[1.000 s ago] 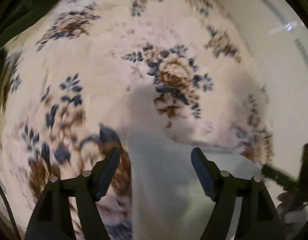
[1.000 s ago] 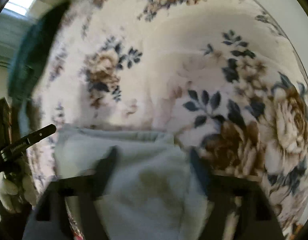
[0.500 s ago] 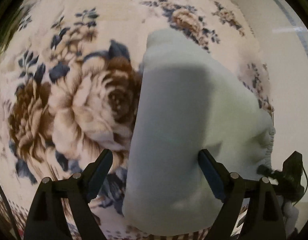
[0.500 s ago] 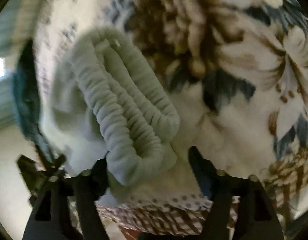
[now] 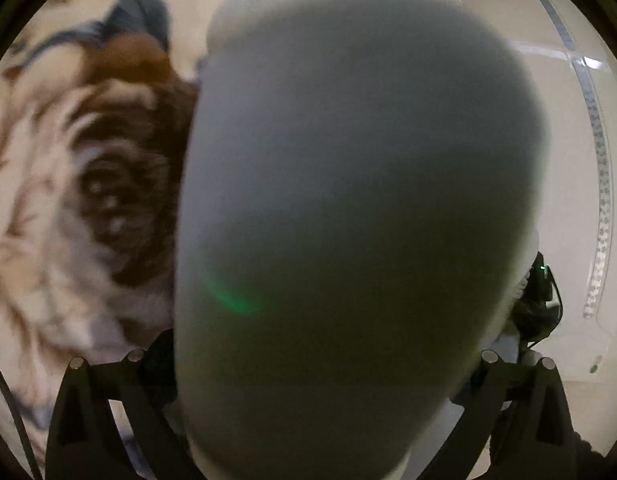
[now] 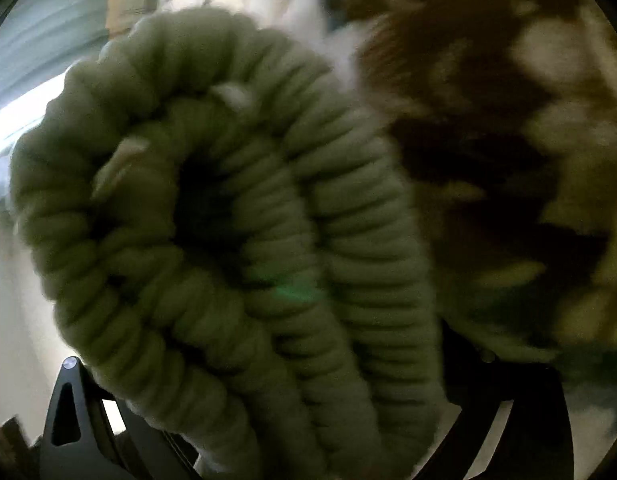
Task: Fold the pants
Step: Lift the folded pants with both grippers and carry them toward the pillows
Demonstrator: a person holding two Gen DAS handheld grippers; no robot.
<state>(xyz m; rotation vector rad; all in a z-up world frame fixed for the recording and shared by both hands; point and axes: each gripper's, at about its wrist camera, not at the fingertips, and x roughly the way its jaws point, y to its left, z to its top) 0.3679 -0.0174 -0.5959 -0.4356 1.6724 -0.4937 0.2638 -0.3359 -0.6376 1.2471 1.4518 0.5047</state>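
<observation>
So both grippers, left gripper and right gripper, just spread wide around the folded pale-grey fleece pants at the floral blanket's edge; looks like final-fold release, next back out cleanly

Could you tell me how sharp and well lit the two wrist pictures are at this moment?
Left wrist: the pale pants fill the frame, soft and mostly shadowed, with a green flare; the floral blanket is smeared. Right wrist: the ribbed waistband is blurred and dim, with bright glare at the left edge.

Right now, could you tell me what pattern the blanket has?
Cream blanket with brown and blue flowers, clearest in the left wrist view.
</observation>
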